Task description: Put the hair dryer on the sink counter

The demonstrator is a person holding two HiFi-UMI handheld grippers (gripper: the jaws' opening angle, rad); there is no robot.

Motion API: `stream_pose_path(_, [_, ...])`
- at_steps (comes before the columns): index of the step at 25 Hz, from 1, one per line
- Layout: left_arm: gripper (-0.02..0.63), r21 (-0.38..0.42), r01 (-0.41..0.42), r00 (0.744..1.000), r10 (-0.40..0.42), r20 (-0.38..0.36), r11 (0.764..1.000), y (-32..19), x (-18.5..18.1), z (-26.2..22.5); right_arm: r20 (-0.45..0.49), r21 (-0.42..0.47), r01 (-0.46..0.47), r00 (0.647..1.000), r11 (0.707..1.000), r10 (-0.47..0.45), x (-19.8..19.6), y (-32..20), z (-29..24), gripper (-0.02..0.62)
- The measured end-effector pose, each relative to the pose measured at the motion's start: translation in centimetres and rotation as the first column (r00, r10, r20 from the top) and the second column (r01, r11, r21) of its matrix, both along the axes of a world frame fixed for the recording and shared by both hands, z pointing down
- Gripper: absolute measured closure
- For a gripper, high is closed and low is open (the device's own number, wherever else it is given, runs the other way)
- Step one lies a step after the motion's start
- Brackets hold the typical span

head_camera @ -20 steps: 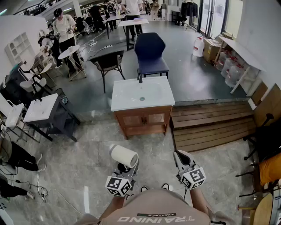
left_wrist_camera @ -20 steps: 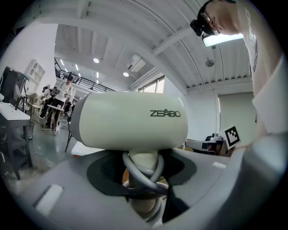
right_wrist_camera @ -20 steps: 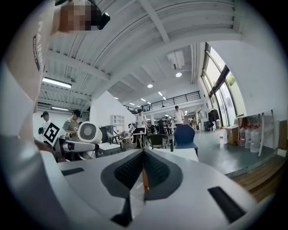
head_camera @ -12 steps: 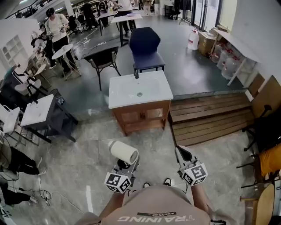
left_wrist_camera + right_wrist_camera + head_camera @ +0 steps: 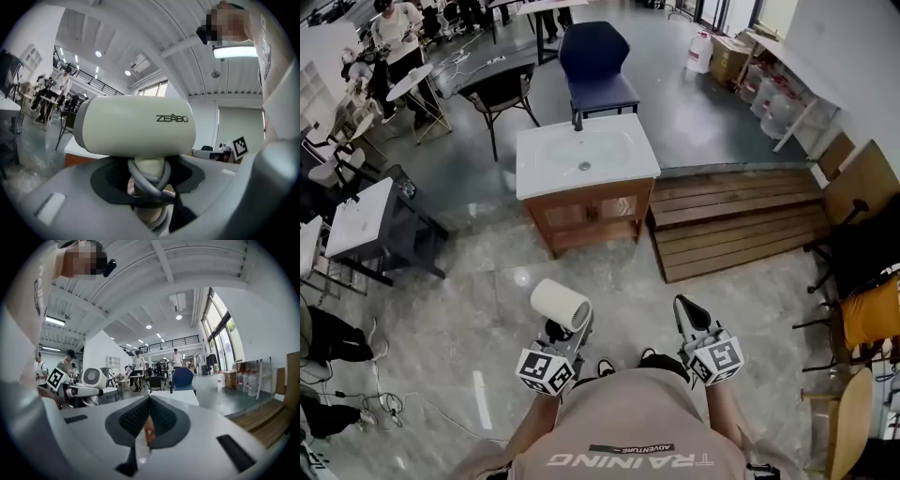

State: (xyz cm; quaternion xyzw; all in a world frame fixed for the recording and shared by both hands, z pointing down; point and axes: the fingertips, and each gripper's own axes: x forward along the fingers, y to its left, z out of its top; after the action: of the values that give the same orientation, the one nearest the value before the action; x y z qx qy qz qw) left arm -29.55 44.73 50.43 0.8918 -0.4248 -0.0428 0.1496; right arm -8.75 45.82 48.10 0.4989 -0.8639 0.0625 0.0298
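Since the earlier frame the sink vanity has slid higher and to the left in my head view, while both my claws keep their places low and near me. The grey marble floor (image 5: pixel 469 309) spreads under everything. On the right lies a wooden platform (image 5: pixel 741 220), just beside the vanity. The white sink counter (image 5: pixel 534 183) tops a brown cabinet (image 5: pixel 581 217), with a dark faucet (image 5: pixel 577 120) at its far edge and a blue chair (image 5: pixel 595 61) beyond it. The hair dryer (image 5: pixel 561 305) is well short of that counter, up over the floor in my left claw (image 5: pixel 558 333). Its cream barrel lies crosswise above the jaws, which pinch the handle with the grey cord wound round it. My right claw (image 5: pixel 686 309) is pressed together, with nothing in it.
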Motion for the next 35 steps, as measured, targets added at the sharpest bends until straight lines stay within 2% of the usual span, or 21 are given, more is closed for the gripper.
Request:
stream_pose_path(2, [0.393,-0.026,-0.026,0.999,0.025,-0.038,0.999,0.4,0.2,0.2,0.002,-0.02,-0.017,1.0,1.0,0.017,0.2,0.2,0.5,0.589])
stream_pose_path(10, [0.393,-0.013,-0.038,0.999,0.037,-0.02,0.999,-0.4,0.4,0.4,-0.017,-0.016,0.015,1.0,1.0,-0.016,-0.6,-1.7,-0.5,0.589])
stream_pose_path(13, [0.393,-0.04,-0.041,0.999,0.04,-0.025,0.998,-1.2,1.1,1.4,-0.006,-0.025,0.016,1.0,1.0,-0.016,-0.1,-2.0,0.3,0.589])
stream_pose_path(17, [0.393,-0.078,-0.042,0.999,0.041,-0.018,0.996,-2.6,3.0,1.9,0.01,-0.032,0.026,1.0,0.999,-0.025,2.0,-2.7,0.3,0.589])
stream_pose_path(21, [0.393,-0.051,-0.032,0.999,0.032,-0.002,0.998,-5.2,6.0,0.5,0.008,-0.016,0.021,1.0,1.0,-0.021,5.5,-4.9,0.6,0.589])
stream_pose_path(25, [0.393,-0.032,0.006,0.999,-0.004,0.052,0.999,-7.9,8.8,-0.1,-0.031,0.004,0.019,0.999,1.0,-0.019,8.5,-7.2,1.8,0.589])
stream_pose_path(35, [0.393,-0.052,0.034,0.998,-0.031,0.061,0.998,-12.0,15.2,1.2,-0.053,-0.003,0.203,0.978,0.979,-0.203,10.6,-12.8,3.4,0.589])
